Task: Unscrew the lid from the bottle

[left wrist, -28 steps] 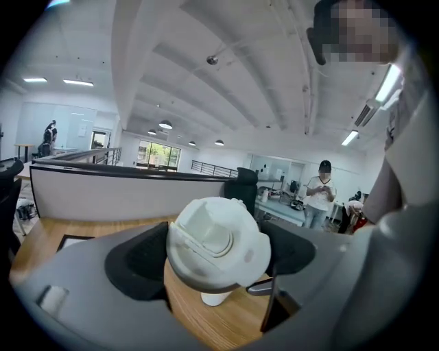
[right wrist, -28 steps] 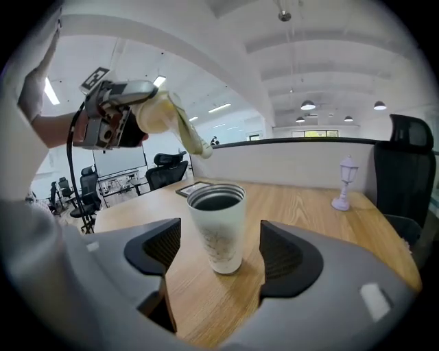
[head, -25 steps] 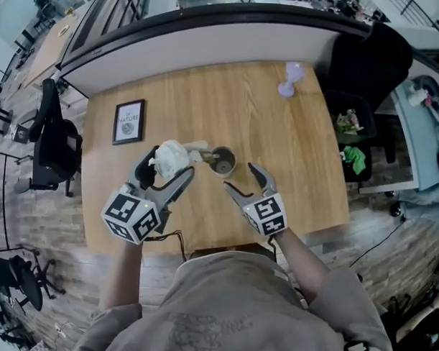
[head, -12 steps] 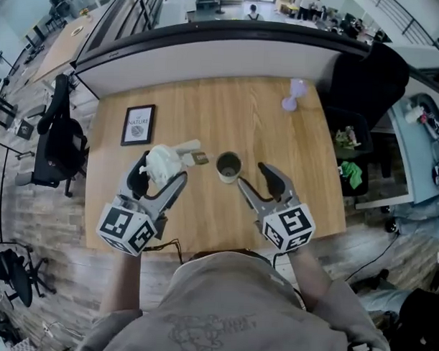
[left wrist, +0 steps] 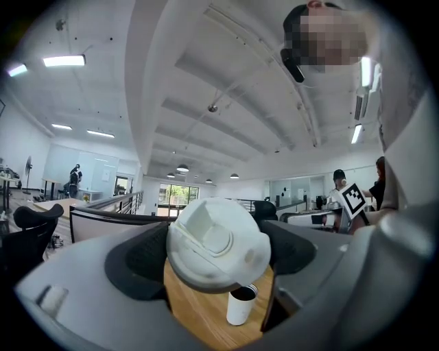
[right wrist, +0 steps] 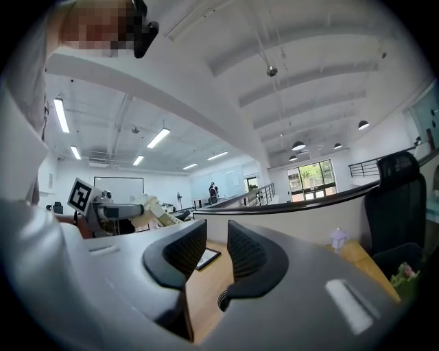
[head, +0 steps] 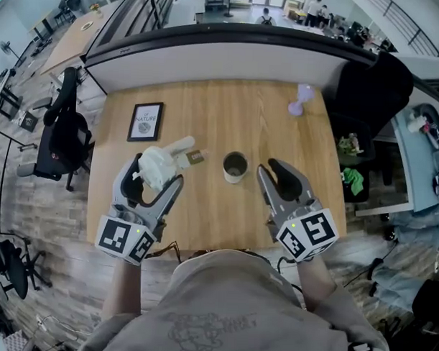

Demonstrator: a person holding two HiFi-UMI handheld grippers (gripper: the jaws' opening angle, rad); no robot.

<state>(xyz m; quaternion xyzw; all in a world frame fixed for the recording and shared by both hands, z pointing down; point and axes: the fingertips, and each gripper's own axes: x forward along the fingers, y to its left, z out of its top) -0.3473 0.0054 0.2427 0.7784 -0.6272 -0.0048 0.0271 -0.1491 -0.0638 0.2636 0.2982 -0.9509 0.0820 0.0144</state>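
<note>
The bottle (head: 235,167), a short white cup-like body with a dark open mouth, stands upright near the middle of the wooden table (head: 229,107). Its white lid (head: 159,165) is off it and to its left, clamped between the jaws of my left gripper (head: 156,172). In the left gripper view the lid (left wrist: 218,243) fills the gap between the pads, with the bottle (left wrist: 241,305) on the table beyond. My right gripper (head: 271,168) hovers just right of the bottle. Its jaws are closing to a narrow gap with nothing between them (right wrist: 211,257).
A framed picture (head: 146,121) lies at the table's far left, and a small purple ornament (head: 303,100) at the far right corner. A black office chair (head: 59,140) stands off the table's left side. A dark bin (head: 353,158) sits to the right.
The left gripper has carried the lid leftward, away from the bottle. The right gripper's jaws have narrowed from wide open to almost together and drawn back a little.
</note>
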